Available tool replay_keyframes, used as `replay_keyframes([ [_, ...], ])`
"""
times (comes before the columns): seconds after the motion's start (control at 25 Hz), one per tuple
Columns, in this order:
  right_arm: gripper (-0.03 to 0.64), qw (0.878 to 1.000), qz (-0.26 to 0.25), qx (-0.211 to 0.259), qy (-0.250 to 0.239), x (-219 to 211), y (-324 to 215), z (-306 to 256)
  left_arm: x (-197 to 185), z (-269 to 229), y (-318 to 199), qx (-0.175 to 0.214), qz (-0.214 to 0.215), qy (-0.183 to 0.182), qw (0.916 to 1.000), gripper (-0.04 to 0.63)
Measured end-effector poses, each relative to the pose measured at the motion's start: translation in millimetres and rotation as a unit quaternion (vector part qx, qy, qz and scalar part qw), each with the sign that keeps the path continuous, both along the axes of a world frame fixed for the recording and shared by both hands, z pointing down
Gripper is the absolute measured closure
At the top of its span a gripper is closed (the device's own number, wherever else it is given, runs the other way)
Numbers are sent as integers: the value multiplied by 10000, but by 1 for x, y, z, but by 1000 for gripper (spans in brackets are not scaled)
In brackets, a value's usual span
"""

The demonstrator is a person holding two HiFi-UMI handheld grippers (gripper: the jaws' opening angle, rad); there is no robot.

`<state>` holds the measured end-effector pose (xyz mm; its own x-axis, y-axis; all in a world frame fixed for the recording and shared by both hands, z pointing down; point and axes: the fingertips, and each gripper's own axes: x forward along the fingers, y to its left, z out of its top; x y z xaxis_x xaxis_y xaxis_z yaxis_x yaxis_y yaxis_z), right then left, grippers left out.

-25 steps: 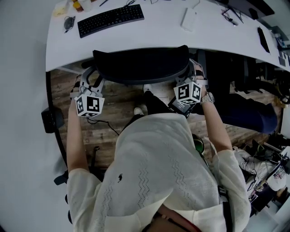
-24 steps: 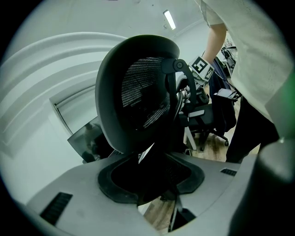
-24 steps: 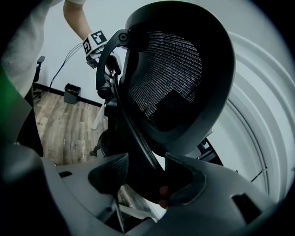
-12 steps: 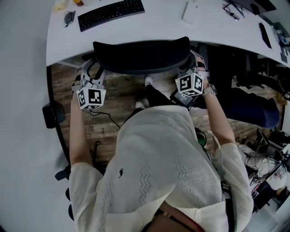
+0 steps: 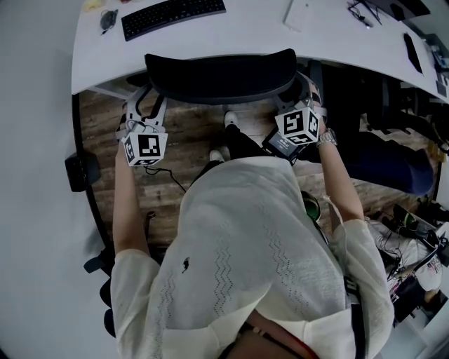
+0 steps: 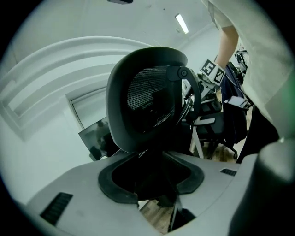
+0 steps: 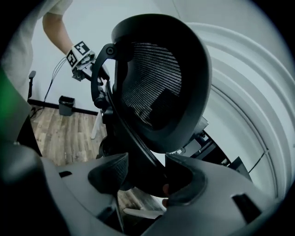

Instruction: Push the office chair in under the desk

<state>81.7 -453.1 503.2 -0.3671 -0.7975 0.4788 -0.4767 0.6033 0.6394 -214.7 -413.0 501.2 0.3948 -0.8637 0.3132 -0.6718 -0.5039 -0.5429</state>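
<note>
Both arms are extending forward; left hand-held gripper (image 5: 142, 106) and right hand-held gripper (image 5: 304, 92) are pinching the black office chair (image 5: 217, 73)

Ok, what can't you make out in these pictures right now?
Office chair seat and wheels: head view, hidden under its backrest and the desk.
Keyboard: head view, partly cut by the top edge.
Small dark item left of the keyboard: head view, too small to name.
</note>
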Motion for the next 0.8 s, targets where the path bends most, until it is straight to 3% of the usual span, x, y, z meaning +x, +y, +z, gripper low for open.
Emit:
replay_keyframes([
  [0.16, 370, 9974, 410, -207, -551, 8, 12, -5, 12, 8, 20, -302, -65, 551, 9980, 457],
  [0.28, 396, 9873, 710, -615, -1283, 10, 28, -7, 26, 9, 37, -586, -113, 1082, 9923, 531],
  [0.44, 473, 9587, 876, -1086, -2479, 5, 54, -17, 46, 3, 56, -787, -193, 1820, 9800, 559],
  [0.56, 524, 9390, 914, -1221, -3083, 1, 70, -30, 59, -8, 69, -835, -231, 2327, 9687, 571],
  [0.68, 588, 9239, 969, -1209, -3498, 0, 82, -42, 70, -20, 80, -889, -206, 2831, 9547, 574],
  [0.8, 615, 9193, 979, -1176, -3627, -3, 93, -47, 81, -33, 92, -888, -98, 3160, 9446, 575],
])
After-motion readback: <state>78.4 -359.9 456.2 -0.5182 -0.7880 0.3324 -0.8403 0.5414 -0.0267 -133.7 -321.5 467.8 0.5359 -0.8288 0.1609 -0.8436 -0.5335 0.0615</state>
